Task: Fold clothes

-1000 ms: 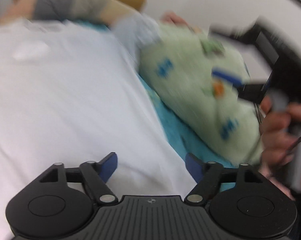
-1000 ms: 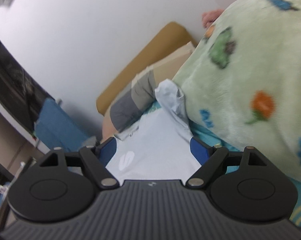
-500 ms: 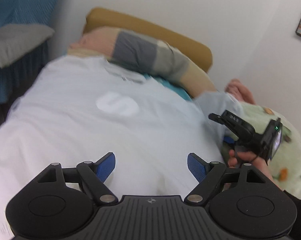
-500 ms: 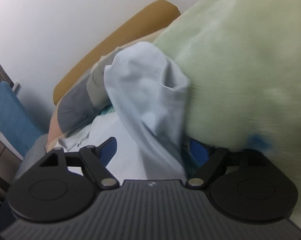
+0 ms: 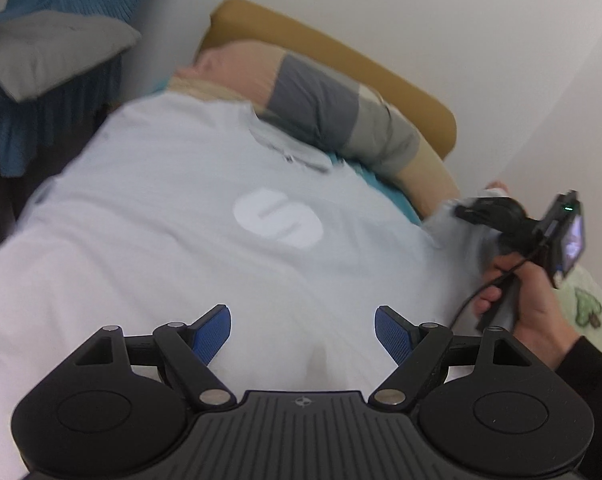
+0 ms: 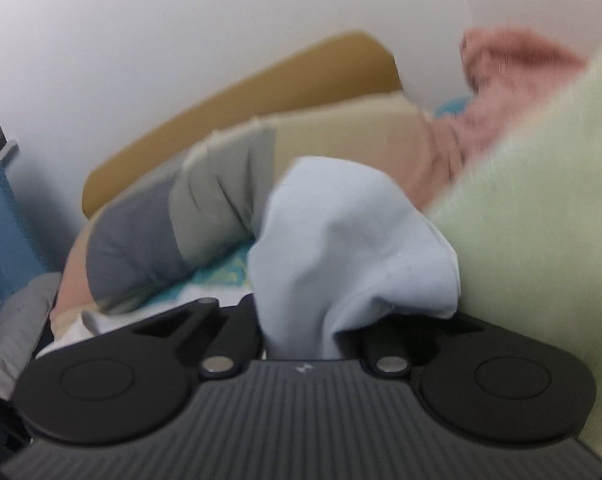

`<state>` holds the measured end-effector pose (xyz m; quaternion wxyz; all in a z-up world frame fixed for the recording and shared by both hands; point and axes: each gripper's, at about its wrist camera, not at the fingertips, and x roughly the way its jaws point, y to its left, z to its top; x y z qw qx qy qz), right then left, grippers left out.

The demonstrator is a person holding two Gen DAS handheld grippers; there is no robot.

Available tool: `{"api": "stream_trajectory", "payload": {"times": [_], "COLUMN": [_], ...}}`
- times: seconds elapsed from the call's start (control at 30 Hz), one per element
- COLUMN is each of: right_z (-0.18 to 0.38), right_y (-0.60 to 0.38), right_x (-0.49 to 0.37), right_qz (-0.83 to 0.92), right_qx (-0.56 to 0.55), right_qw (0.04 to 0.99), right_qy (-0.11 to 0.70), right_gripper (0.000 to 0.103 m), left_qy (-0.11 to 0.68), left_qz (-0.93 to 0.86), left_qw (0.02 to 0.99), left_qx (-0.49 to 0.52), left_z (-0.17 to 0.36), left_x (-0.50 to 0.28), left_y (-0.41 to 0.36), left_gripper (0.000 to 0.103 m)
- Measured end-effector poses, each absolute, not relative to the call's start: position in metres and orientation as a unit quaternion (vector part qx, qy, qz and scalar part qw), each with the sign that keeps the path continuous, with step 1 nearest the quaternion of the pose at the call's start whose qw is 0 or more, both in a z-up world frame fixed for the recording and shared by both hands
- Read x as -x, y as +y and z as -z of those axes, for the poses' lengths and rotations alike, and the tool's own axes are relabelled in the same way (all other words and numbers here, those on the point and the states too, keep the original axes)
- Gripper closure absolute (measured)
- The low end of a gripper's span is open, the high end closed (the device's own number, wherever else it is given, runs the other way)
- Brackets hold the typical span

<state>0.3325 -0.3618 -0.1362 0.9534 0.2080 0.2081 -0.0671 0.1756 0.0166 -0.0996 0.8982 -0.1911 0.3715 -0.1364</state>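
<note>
Sleeve (image 6: 353, 248) of the pale blue T-shirt (image 5: 173, 216) is clamped in the right gripper (image 6: 305, 340): cloth bunches up out of the gap between its closed linkages and drapes over the right-hand one, hiding the pads. Left gripper (image 5: 303, 326) has its jaws wide apart, blue pads (image 5: 211, 334) clear of each other, nothing between them, hovering over the shirt's lower body. Shirt lies spread flat ahead of the left tool, white oval logo (image 5: 279, 218) straight ahead of the pads, collar further out. Beyond the collar sits a colour-block pillow (image 5: 341, 120), peach, grey and beige, against a mustard headboard (image 5: 329, 56). In the left view the right gripper (image 5: 467, 212) shows far right and forward, on the shirt's sleeve edge, with the person's right hand (image 5: 529, 300) on its grip. Right of the right tool, a pale green fleece blanket (image 6: 541, 208) presses against the pinched sleeve; a pink fuzzy item (image 6: 509, 80) lies ahead of that. Teal sheet (image 6: 217, 276) shows under the pillow. Both views motion-blurred, edges soft.
</note>
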Motion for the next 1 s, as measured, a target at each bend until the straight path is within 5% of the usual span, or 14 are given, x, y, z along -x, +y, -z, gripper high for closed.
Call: {"api": "stream_trajectory", "payload": {"times": [0.37,0.77,0.8,0.87,0.9,0.93,1.0], "right_z": [0.048,0.164,0.169,0.174,0.177,0.177,0.169], "right_y": [-0.239,-0.039,-0.036,-0.041,-0.044,-0.048,-0.056], "right_x": [-0.326,-0.376,-0.377,-0.379,-0.381,-0.381,-0.367], "right_qz": [0.059,-0.057,-0.069,-0.113,-0.135,-0.154,-0.171], "right_qx": [-0.008,0.123,0.114,0.072,0.051,0.033,0.017], "right_qw": [0.988,0.955,0.952,0.943,0.938,0.932,0.930], "right_qy": [0.144,0.265,0.277,0.304,0.316,0.327,0.325], "right_gripper": [0.094,0.090,0.083,0.046,0.015,0.005,0.005], "left_qy": [0.330,0.326,0.328,0.337,0.343,0.348,0.357], "left_qz": [0.084,-0.044,-0.048,-0.052,-0.053,-0.050,-0.045], "left_qw": [0.925,0.932,0.931,0.927,0.926,0.924,0.921], "left_qx": [0.168,0.152,0.154,0.153,0.152,0.151,0.149], "left_z": [0.055,0.083,0.087,0.095,0.099,0.102,0.107], "left_x": [-0.156,-0.173,-0.176,-0.182,-0.185,-0.187,-0.191], "left_y": [0.067,0.123,0.125,0.126,0.125,0.124,0.121], "left_gripper": [0.018,0.015,0.015,0.015,0.015,0.015,0.015]}}
